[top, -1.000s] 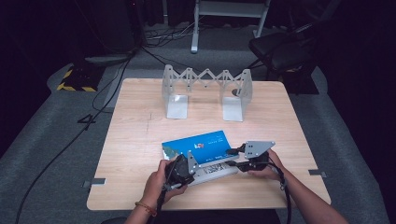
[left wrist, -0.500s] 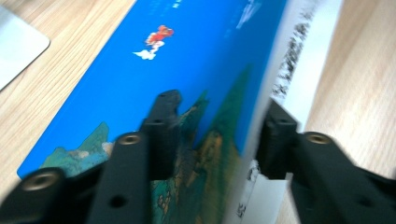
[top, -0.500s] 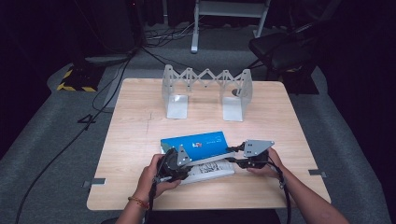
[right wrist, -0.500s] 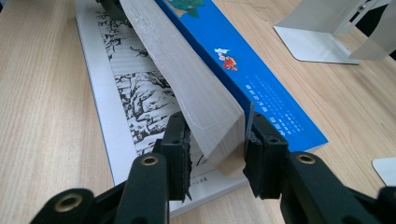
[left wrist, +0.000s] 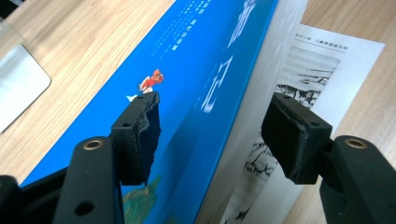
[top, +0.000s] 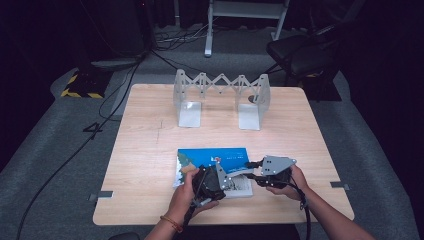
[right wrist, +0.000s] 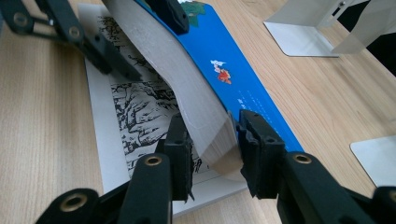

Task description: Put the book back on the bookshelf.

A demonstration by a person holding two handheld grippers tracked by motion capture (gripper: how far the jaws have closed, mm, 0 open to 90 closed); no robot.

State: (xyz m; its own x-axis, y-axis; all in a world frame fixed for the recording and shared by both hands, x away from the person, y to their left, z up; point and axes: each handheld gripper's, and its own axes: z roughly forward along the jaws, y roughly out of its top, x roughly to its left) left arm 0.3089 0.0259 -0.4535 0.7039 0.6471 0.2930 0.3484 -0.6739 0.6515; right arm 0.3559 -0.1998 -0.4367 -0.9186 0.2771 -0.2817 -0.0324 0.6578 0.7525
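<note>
Two grippers work one blue book (top: 214, 159) lying at the table's (top: 150, 150) six o'clock edge. Right gripper (right wrist: 212, 154) clamps its lifted page block; left gripper (left wrist: 210, 135), just opening, straddles it untouched. Folding bookend rack (top: 222, 97) stands toward twelve.

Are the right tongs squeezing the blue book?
Touching. The right gripper view shows the right tongs with both pads pressed against the lifted page block of the blue book.
</note>
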